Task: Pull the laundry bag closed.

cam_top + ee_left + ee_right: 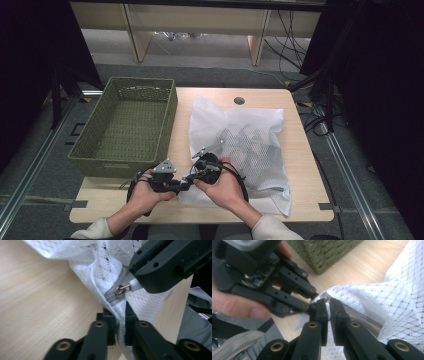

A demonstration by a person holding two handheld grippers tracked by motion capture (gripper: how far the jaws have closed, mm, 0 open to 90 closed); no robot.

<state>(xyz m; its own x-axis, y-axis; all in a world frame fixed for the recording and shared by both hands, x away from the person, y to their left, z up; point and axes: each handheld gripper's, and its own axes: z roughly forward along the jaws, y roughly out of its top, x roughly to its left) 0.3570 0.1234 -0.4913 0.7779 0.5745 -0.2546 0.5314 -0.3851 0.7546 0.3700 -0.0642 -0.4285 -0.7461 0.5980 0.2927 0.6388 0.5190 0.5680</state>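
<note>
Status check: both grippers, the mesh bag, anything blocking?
Left gripper shut on mesh bag below the zipper. Right gripper shut on zipper's white tab. Nothing blocking; basket sits alongside.

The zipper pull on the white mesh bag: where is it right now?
In the left gripper view the zipper pull sits centre, just above the left gripper, held by the right gripper.

Mesh bag [250, 145]: white, netted weave
Zipper [119, 291]: grey tape, metallic slider
Basket [125, 127]: olive green, woven
Table [305, 165]: pale woodgrain
</note>
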